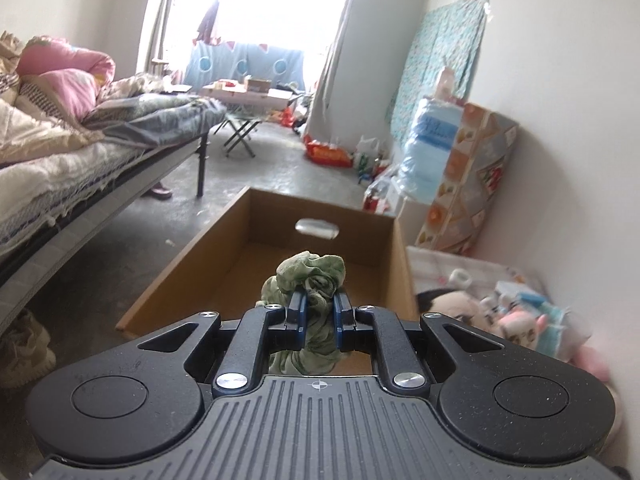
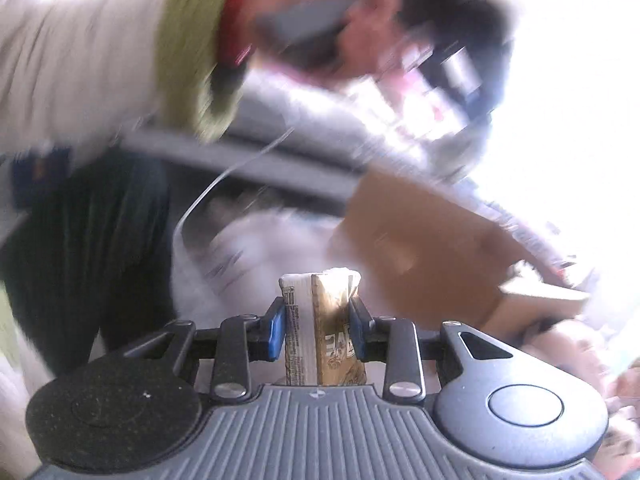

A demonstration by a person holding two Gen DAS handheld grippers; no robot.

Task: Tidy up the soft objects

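My left gripper (image 1: pixel 319 299) is shut on a crumpled green cloth (image 1: pixel 310 276), which bunches above and hangs below the blue pads. It hovers at the near end of an open cardboard box (image 1: pixel 394 264) lying on the floor. In the blurred right wrist view, my right gripper (image 2: pixel 319 307) is shut on a small gold-and-white packet (image 2: pixel 324 328), held upright between the blue pads. The cardboard box (image 2: pixel 424 240) shows ahead and to the right of it. The person's sleeve (image 2: pixel 92 48) and hand holding the other gripper's handle cross the top.
A bed (image 1: pixel 80 168) with piled quilts runs along the left. Plush toys (image 1: pixel 516 320) lie on a mat right of the box by the wall. A water jug (image 1: pixel 428 152), a patterned panel and bags stand along the right wall. A folding table stands near the window.
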